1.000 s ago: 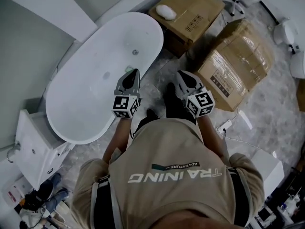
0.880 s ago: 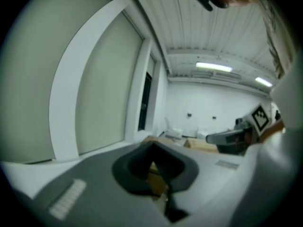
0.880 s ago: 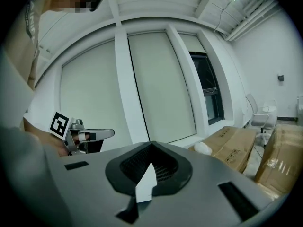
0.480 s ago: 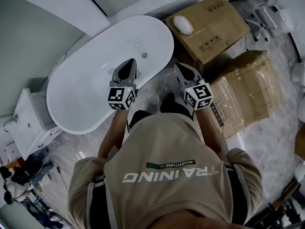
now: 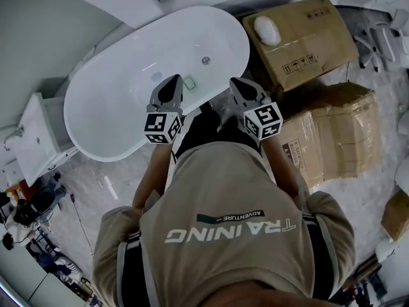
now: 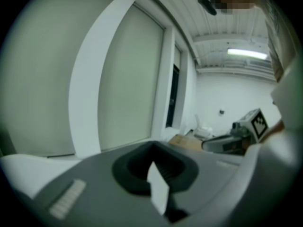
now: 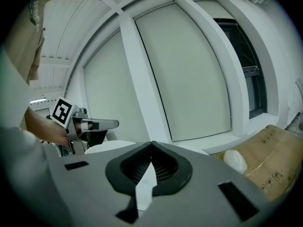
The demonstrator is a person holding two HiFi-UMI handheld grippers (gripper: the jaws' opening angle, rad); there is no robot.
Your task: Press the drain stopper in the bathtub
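A white oval bathtub (image 5: 108,117) fills the upper left of the head view. A small round metal drain stopper (image 5: 206,60) sits in its right end, and a fainter grey spot (image 5: 157,77) marks the mid floor. My left gripper (image 5: 172,82) is shut and empty, its tip over the tub's near rim. My right gripper (image 5: 236,83) is also shut and empty, just outside the rim, right of the left one. Both point level toward the window wall. In the left gripper view the left gripper (image 6: 154,148) has its jaws together. The right gripper (image 7: 151,145) shows the same.
A small pale green item (image 5: 190,82) lies at the tub's near rim beside the left tip. Cardboard boxes (image 5: 300,37) (image 5: 339,130) stand right of the tub, one with a white bundle (image 5: 267,29) on it. A white cabinet (image 5: 35,139) stands at the tub's left end.
The person has stepped closer to the tub. The tub and boxes have slid up and right in the head view. Both grippers have come up to the tub's near rim, still shut.
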